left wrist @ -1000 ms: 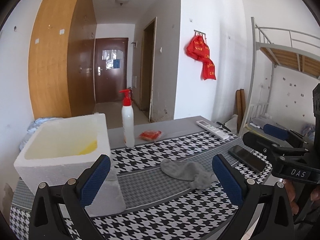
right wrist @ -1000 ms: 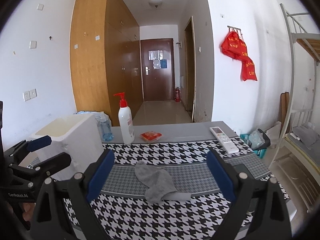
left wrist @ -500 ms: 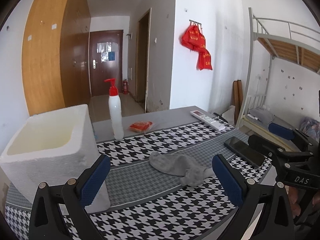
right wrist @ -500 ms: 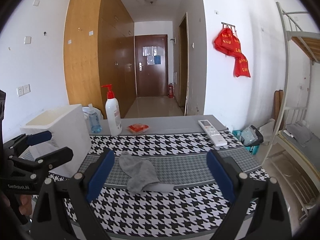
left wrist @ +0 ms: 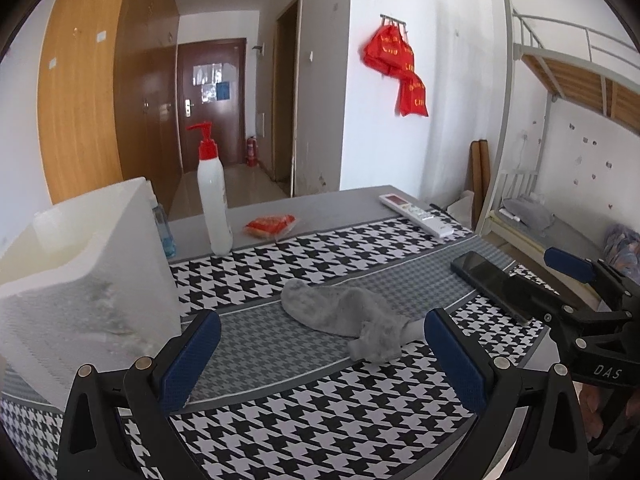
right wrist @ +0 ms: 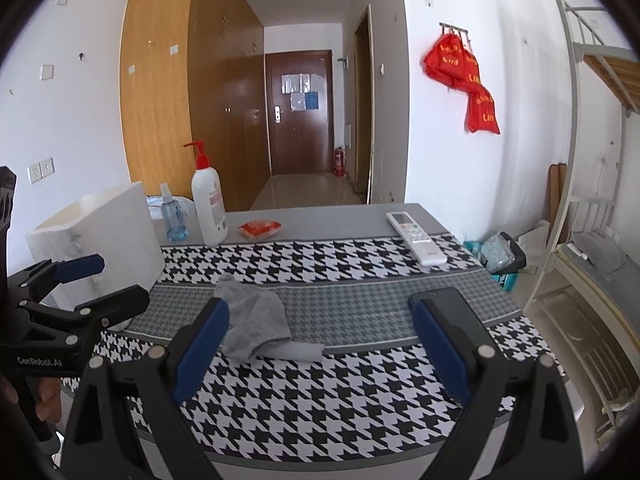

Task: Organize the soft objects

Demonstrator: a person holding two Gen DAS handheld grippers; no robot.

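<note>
A crumpled grey sock (left wrist: 344,316) (right wrist: 256,322) lies in the middle of the houndstooth tablecloth. My left gripper (left wrist: 320,354) hovers open just short of it, blue pads wide apart and empty. My right gripper (right wrist: 320,350) is open too, the sock just beyond its left pad. A white foam box (left wrist: 80,280) (right wrist: 100,236) stands at the table's left; its inside is hidden from here. In the left wrist view my right gripper (left wrist: 580,284) shows at the right edge. The right wrist view catches my left gripper (right wrist: 92,280) at its left edge.
A pump bottle (left wrist: 214,204) (right wrist: 208,208), a small blue spray bottle (right wrist: 174,220), an orange packet (left wrist: 272,224) (right wrist: 260,228) and a remote (left wrist: 416,210) (right wrist: 416,236) line the far side. A black phone (left wrist: 492,284) (right wrist: 444,300) lies right of the sock. A bunk bed (right wrist: 592,216) stands beyond the table's right edge.
Both grippers have come lower and closer to the table, so the sock looms larger in each view. The left view no longer looks into the foam box. Nothing on the table has moved.
</note>
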